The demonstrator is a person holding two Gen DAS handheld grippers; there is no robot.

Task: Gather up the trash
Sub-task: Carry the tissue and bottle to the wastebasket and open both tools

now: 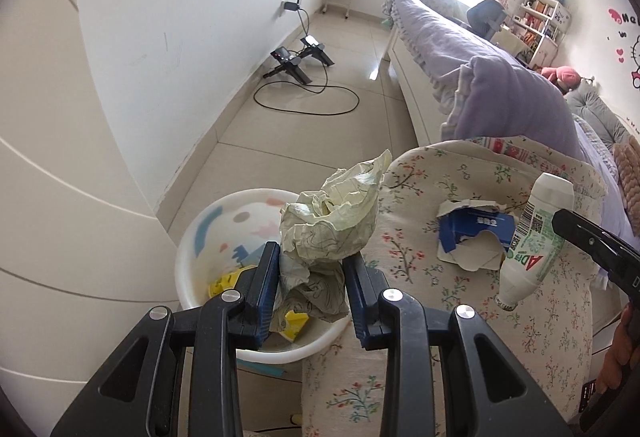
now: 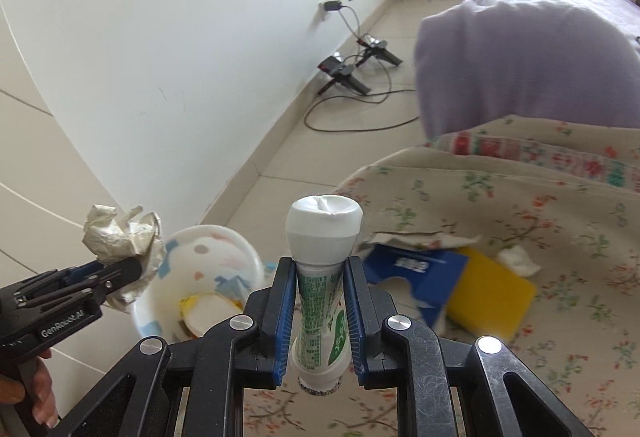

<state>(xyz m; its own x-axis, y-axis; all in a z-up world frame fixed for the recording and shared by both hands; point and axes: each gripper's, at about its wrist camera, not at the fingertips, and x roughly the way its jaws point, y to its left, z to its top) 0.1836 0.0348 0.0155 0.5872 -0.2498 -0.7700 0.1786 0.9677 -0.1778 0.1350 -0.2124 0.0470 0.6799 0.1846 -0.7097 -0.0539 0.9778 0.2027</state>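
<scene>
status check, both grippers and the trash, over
Left gripper shut on crumpled paper, beside white bin. Right gripper shut on white bottle. Blue carton on floral cover. Nothing blocking bin.

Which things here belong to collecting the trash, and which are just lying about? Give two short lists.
Part of the job:
- crumpled paper in the left tongs
- squashed white bottle in the right tongs
- white bin
- torn blue box
- yellow sponge
- white tissue

Just lying about:
- purple quilt
- floral cover
- black stands and cable
</scene>
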